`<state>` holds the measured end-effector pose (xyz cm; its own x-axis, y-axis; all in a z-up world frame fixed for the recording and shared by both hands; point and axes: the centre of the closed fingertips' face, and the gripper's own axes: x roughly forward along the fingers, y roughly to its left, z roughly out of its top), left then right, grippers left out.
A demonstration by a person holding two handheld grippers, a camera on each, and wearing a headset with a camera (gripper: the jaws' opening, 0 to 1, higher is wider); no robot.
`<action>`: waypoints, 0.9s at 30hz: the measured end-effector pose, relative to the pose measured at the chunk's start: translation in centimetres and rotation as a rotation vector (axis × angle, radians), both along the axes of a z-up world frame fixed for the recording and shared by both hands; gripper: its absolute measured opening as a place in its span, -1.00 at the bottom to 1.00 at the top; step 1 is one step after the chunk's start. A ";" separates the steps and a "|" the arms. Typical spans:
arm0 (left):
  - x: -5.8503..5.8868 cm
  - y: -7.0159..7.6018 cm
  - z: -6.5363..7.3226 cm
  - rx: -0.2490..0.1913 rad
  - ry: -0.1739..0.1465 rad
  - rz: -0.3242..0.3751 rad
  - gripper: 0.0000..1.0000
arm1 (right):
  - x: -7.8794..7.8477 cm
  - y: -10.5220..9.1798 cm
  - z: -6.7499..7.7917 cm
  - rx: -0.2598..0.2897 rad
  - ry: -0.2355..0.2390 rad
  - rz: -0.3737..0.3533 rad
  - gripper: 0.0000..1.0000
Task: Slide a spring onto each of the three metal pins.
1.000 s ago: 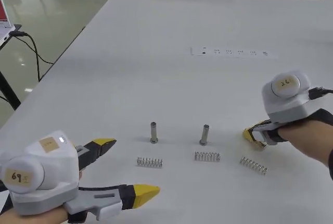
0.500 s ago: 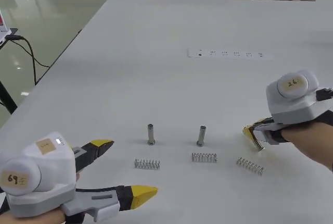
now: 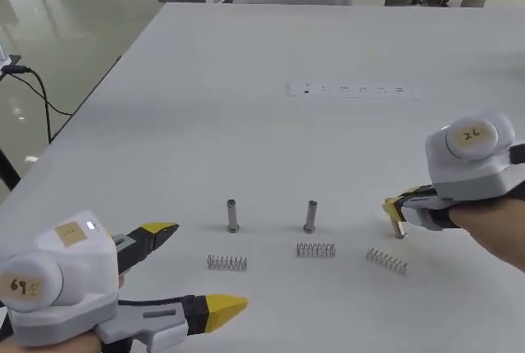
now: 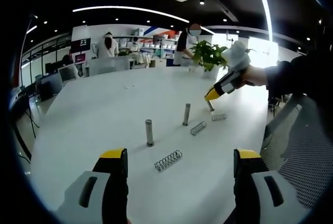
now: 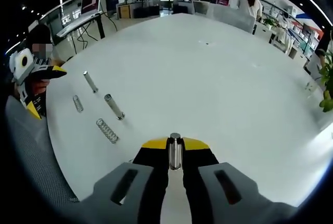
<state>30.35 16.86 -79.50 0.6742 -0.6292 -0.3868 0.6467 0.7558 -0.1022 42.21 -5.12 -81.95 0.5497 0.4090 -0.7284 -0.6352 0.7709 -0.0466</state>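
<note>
My right gripper (image 3: 397,210) clamped on pin (image 5: 175,156), right side; left gripper (image 4: 179,164) wide open, empty, near left of desk (image 3: 246,123).

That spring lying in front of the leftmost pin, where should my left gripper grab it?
Probably near one end of the small coiled metal spring, coming down from above with the left gripper, jaws across its width. It lies flat on the white table, both sides exposed, and that leaves the other end free for the upright metal pin.
</note>
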 end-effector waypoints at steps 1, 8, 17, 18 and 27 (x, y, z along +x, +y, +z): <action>0.0 0.0 0.0 0.002 -0.001 -0.001 0.65 | -0.1 0.0 0.1 0.001 -0.002 -0.001 -0.80; -0.1 -0.1 0.1 0.004 -0.005 -0.006 0.65 | -0.7 0.3 0.6 0.024 -0.013 0.006 -0.80; -0.2 -0.3 0.2 0.006 -0.008 -0.008 0.65 | -0.8 1.0 0.6 0.046 -0.025 0.022 -0.80; -0.2 -0.2 0.2 0.007 -0.007 -0.008 0.65 | -0.8 1.1 0.6 0.051 -0.026 0.022 -0.80; -0.2 -0.3 0.3 0.009 -0.008 -0.007 0.65 | -1.1 1.7 0.4 0.077 -0.019 0.031 -0.80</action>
